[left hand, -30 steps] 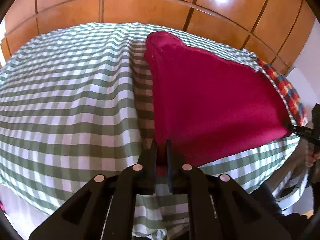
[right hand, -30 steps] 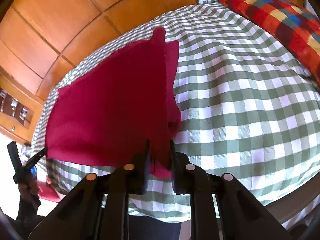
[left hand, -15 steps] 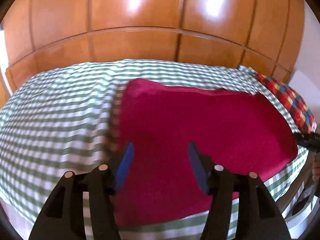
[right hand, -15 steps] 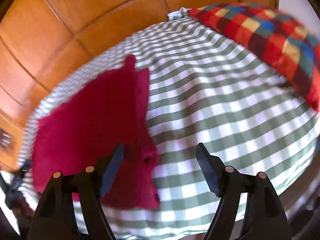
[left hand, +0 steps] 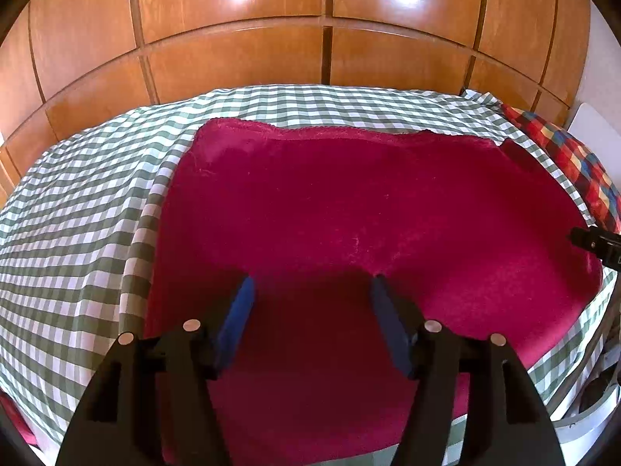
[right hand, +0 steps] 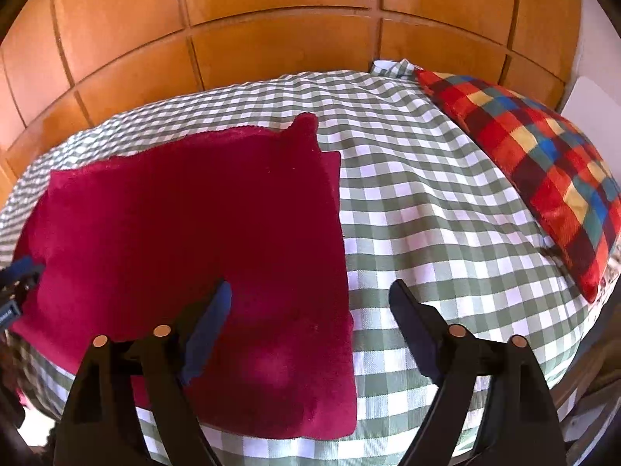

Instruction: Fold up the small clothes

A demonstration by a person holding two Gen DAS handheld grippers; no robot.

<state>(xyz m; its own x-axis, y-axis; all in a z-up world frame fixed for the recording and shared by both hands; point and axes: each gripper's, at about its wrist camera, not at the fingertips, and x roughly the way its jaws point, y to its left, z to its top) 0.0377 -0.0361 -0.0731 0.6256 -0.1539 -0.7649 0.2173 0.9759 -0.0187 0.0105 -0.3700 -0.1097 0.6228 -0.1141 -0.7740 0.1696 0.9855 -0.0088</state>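
My deep-red fleecy cloth lies flat on the bed w/ the green-and-white checked cover, spread wide, scalloped far edge toward the orange-brown wooden panel wall. No containers in view, nothing holding anything else apart from the bed itself. A red, blue and yellow plaid pillow sits at the bed's right end, well apart from the cloth.

My left gripper hovers over the cloth's near part, jaws opening, approx. halfway apart, blue pads clear of the fabric, nothing gripped. My right gripper hangs over the cloth's right edge, jaws opening and wide; the left finger is above red cloth, the right one above checked cover, nothing held.

Vs. a sec ago: both grippers were pinched on the cloth's near edge and it hung lifted in a peak; now it's released and lying flat.
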